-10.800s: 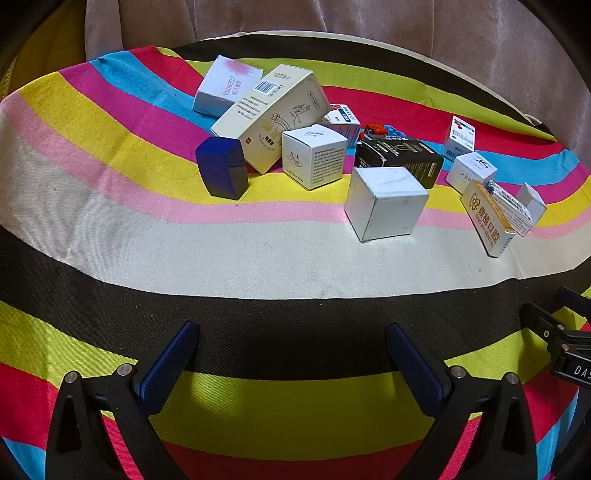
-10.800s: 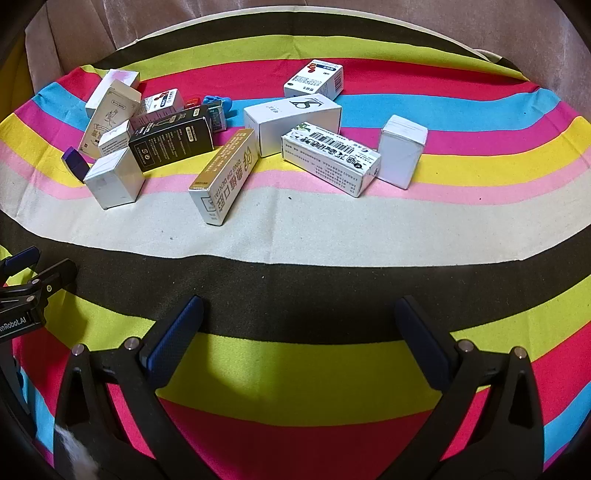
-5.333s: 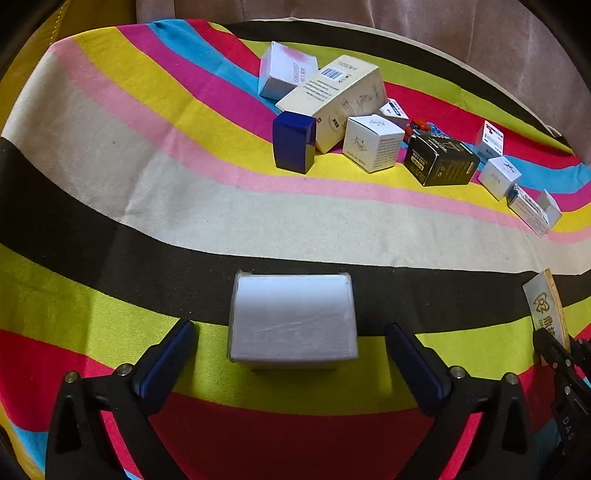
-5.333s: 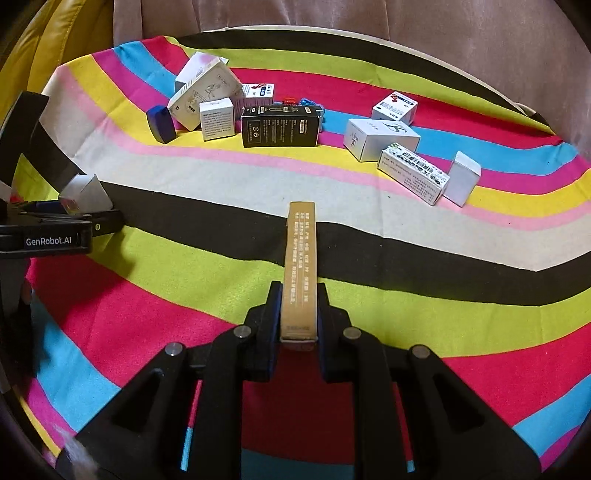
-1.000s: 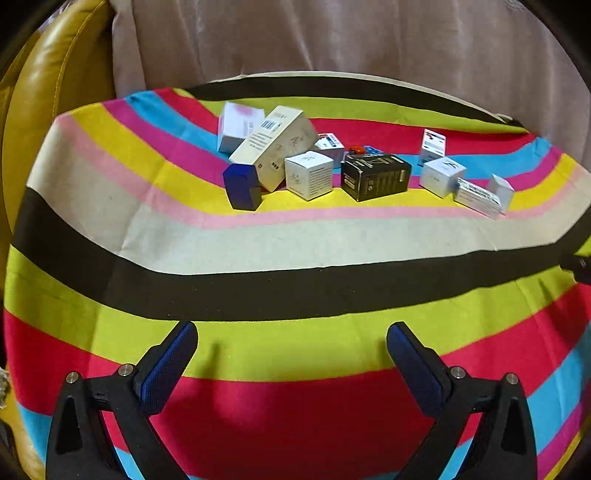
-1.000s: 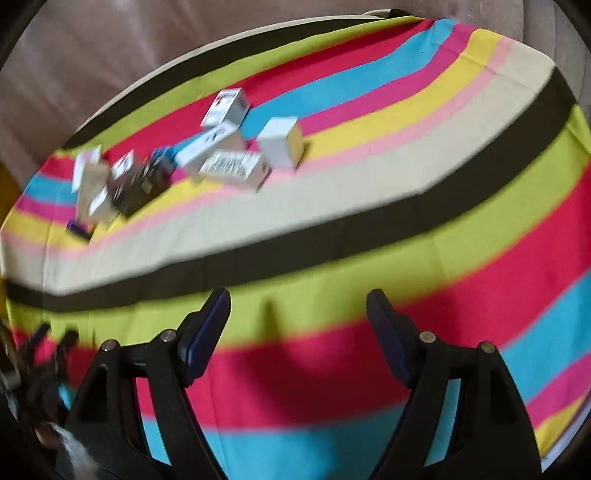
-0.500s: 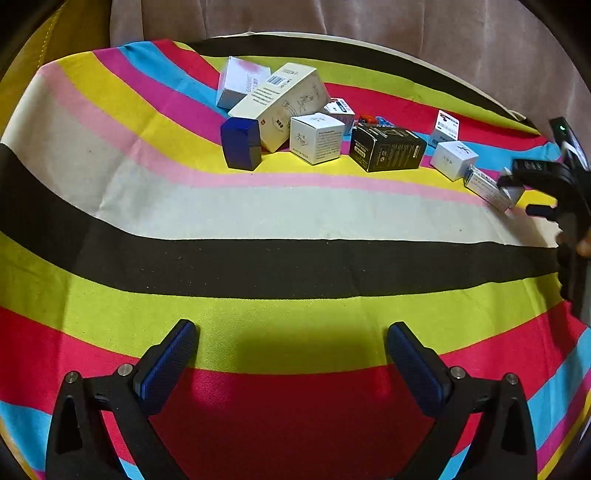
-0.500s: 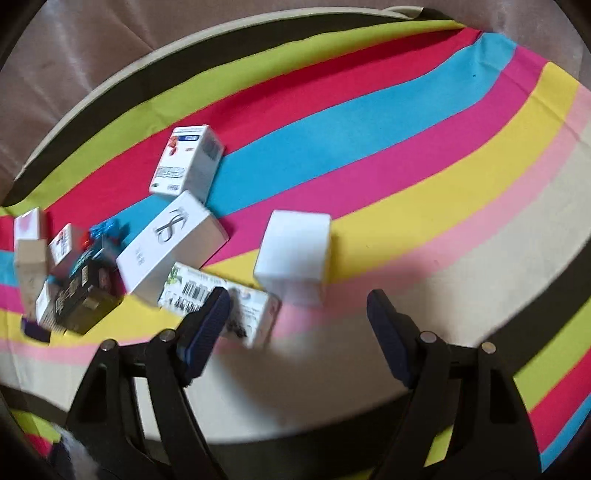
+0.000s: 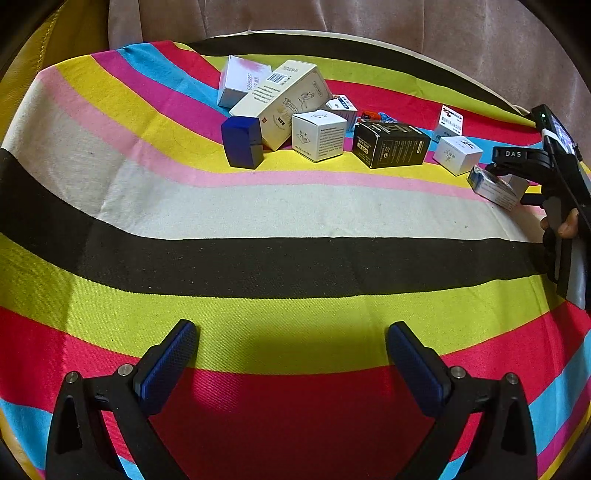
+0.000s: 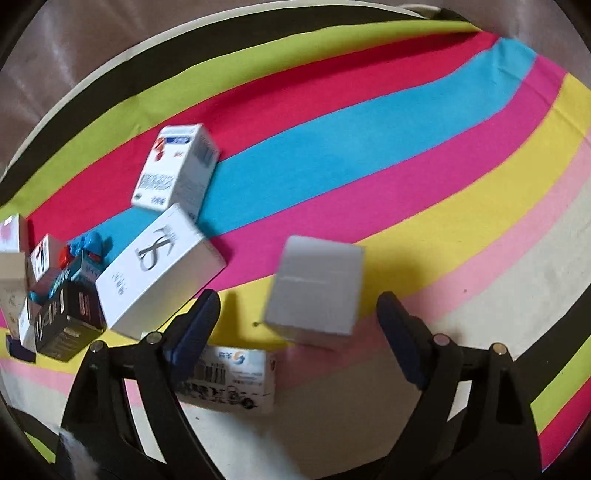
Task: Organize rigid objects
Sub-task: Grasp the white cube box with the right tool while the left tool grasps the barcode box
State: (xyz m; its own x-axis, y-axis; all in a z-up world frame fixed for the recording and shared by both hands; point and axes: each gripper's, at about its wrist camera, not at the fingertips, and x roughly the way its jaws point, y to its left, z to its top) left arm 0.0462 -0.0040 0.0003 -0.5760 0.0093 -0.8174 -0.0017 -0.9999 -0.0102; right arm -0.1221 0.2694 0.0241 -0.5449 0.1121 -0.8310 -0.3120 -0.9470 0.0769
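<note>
Several small boxes lie on a striped cloth [image 9: 280,210]. In the left wrist view I see a dark blue box [image 9: 242,141], a long cream box [image 9: 282,98], a white cube box [image 9: 319,134] and a black box [image 9: 389,144]. My left gripper [image 9: 291,354] is open and empty, well short of them. In the right wrist view my right gripper [image 10: 297,328] is open, and a plain white box [image 10: 316,290] stands upright between its fingers. A barcode box [image 10: 229,378] lies under the left finger [image 10: 194,326].
A white box with a curly logo [image 10: 159,280] and a red-and-white box [image 10: 175,168] lie left of the right gripper. The right gripper's body [image 9: 561,192] shows at the right edge of the left wrist view. A brown sofa back [image 9: 332,18] rises behind the cloth.
My right gripper has moved forward, so the plain white box now stands between its open fingers. My left gripper has moved a little closer to the boxes.
</note>
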